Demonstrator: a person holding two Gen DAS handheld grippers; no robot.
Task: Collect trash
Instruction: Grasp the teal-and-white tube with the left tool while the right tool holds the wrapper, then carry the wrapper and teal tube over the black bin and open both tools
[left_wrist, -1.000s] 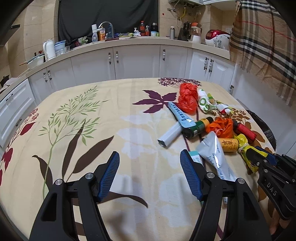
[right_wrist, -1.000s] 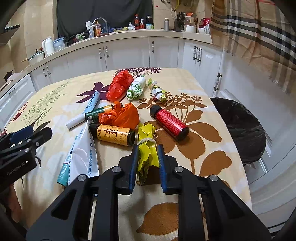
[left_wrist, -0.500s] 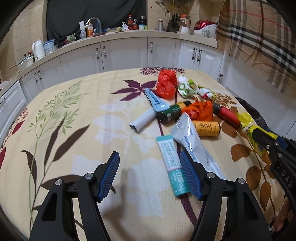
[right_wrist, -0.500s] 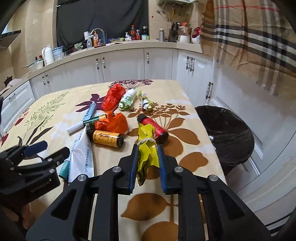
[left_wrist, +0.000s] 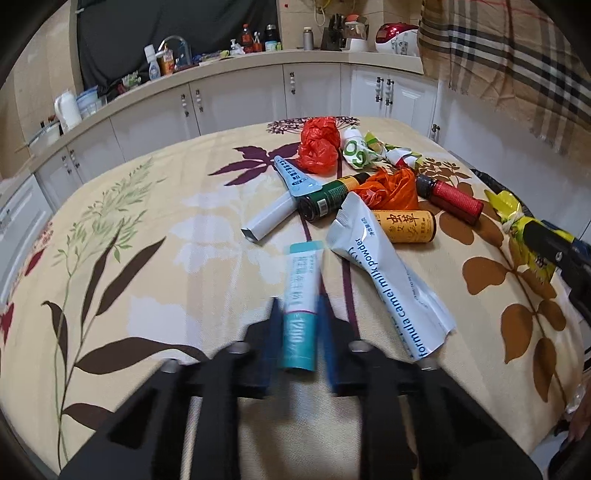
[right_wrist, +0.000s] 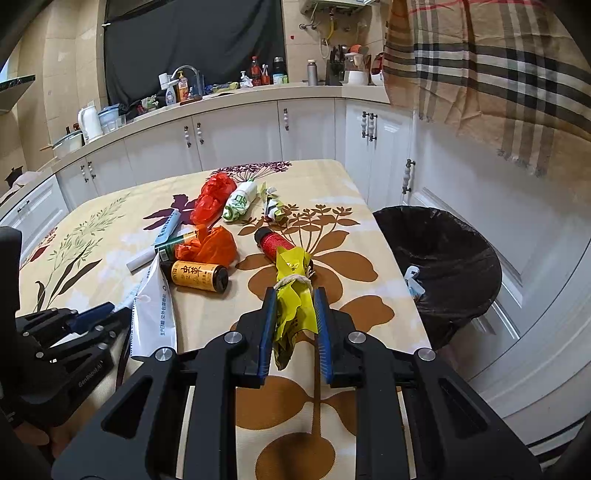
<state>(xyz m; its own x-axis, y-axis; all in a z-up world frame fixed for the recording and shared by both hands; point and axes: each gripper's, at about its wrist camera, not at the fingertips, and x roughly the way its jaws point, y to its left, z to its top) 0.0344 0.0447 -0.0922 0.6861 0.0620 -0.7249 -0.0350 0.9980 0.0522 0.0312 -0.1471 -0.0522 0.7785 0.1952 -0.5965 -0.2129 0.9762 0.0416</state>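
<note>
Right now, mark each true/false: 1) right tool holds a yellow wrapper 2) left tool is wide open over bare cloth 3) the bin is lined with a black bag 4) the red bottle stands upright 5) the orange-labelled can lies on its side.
1) True: the right tool is shut on the yellow wrapper.
2) False: the left tool has its fingers close on either side of the teal tube; blur hides whether they touch it.
3) True: the bin beside the table has a black bag liner.
4) False: the red bottle lies on its side.
5) True: the orange-labelled can lies on its side beside the milk powder pouch.
</note>
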